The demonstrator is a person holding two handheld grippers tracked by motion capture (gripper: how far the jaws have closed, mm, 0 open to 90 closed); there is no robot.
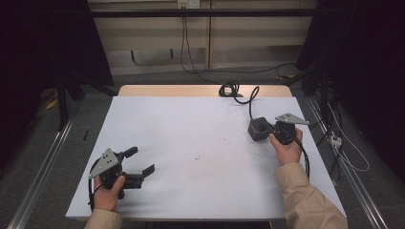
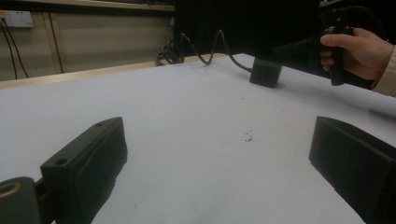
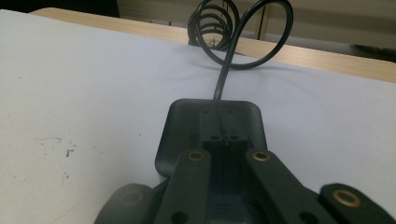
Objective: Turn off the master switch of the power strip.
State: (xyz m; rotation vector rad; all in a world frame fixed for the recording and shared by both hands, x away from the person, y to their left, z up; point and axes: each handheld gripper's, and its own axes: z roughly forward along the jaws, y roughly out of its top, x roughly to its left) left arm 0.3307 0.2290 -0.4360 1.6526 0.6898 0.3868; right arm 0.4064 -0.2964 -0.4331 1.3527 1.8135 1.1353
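A black power adapter (image 1: pixel 257 129) lies on the right part of the white table sheet (image 1: pixel 191 124). Its cable runs to a coil (image 1: pixel 229 89) at the far edge. My right gripper (image 1: pixel 270 128) is shut, its tips over the adapter's (image 3: pixel 182 126) near top side, and nothing shows between the jaws. In the right gripper view the joined tips (image 3: pixel 223 133) rest over the adapter, with the coil (image 3: pixel 219 28) beyond. My left gripper (image 1: pixel 143 160) sits at the near left, open wide and holding nothing (image 2: pixel 217 135). From there the adapter (image 2: pixel 265 73) and the right gripper (image 2: pixel 279 49) show far off.
A strip of bare wood (image 1: pixel 167 90) shows at the table's far edge. Small dark marks (image 1: pixel 224 140) dot the sheet's middle. On the floor to the right lie a white power strip (image 1: pixel 335 140) and loose cables; metal rails run along both sides.
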